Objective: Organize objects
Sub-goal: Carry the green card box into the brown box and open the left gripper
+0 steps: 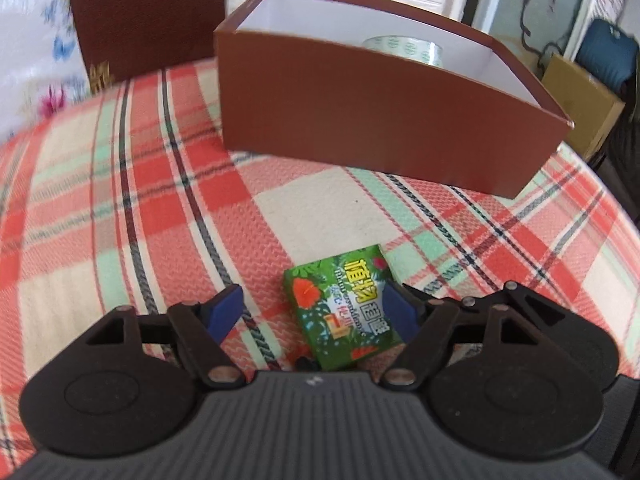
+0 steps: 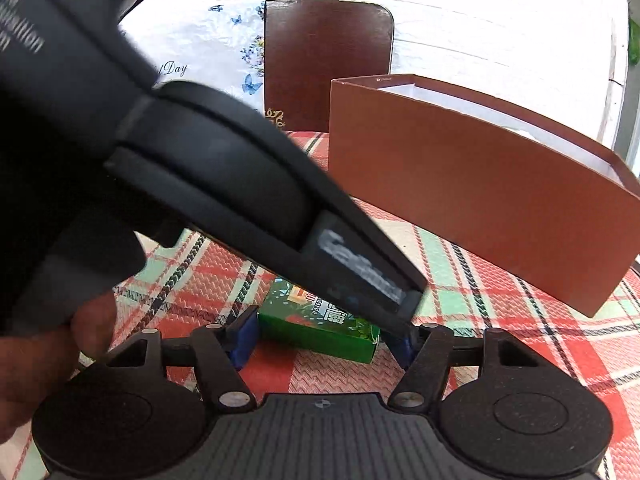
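Straddling green packet (image 1: pixel 343 312) on plaid worktop (image 1: pixel 120 200), left gripper (image 1: pixel 316 312) jaws spread wide, gripping nothing. Right gripper (image 2: pixel 324 340) jaws also released around same packet (image 2: pixel 320 328). Brown box (image 1: pixel 380 120) already holds 1 tape roll (image 1: pixel 404 50). Packet not yet lifted; boxing it remains, I judge.

In the right wrist view the left gripper's black body (image 2: pixel 208 168) crosses the picture, blurred, and hides the far part of the green packet (image 2: pixel 320 332). The brown box (image 1: pixel 380 120) shows only the top of a tape roll (image 1: pixel 404 50) inside. The brown lid (image 1: pixel 148 16) is cut off by the top edge.
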Tool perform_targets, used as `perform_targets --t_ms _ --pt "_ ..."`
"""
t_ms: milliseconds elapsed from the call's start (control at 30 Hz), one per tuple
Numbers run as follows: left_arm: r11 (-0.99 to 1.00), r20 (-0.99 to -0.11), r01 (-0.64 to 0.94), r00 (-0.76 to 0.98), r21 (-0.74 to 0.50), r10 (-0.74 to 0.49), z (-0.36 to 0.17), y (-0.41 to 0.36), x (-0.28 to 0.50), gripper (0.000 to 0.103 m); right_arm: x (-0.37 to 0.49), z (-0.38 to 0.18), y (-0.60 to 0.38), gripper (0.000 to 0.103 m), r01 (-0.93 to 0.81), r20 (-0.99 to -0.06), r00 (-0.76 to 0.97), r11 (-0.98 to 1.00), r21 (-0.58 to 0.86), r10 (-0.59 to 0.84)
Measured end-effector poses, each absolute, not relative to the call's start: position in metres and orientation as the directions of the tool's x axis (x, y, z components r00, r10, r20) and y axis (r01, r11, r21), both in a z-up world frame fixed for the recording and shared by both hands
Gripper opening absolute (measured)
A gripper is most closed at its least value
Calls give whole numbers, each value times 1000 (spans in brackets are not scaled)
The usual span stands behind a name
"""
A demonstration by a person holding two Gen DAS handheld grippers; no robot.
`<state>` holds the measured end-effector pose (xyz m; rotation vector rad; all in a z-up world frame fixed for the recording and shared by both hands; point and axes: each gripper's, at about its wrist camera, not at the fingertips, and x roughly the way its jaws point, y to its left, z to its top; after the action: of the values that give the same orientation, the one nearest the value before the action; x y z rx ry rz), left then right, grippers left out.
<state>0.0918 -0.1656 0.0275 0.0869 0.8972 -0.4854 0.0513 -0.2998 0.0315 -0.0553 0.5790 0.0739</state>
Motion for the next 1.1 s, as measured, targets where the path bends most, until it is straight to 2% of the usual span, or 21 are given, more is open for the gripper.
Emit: perform_targets --t_ms 67,167,233,433,633,867,1100 --pt "883 -769 422 490 -203 -411 24 -158 97 69 51 31 -300 67 -86 -552 832 996 -30 55" --pt "874 -759 430 484 -226 -435 23 -157 94 60 49 31 -300 68 -82 -552 833 996 -41 46" --pt "861 -753 443 471 -249 -460 23 -158 92 48 47 31 -300 65 -82 -552 832 996 -45 44" --pt "863 -746 441 482 -247 -460 33 -156 82 43 31 35 -294 63 -75 -524 851 994 -85 20" --pt "854 -675 479 564 -202 -476 76 -160 77 43 22 64 -292 63 -32 -392 919 986 -164 -35" --pt "830 -555 544 655 -125 -513 138 -196 125 43 70 115 -332 63 63 -250 962 983 -170 -105" --pt "826 -561 558 660 -80 -500 136 -237 192 40 132 114 -377 64 125 -305 941 989 -83 -145"
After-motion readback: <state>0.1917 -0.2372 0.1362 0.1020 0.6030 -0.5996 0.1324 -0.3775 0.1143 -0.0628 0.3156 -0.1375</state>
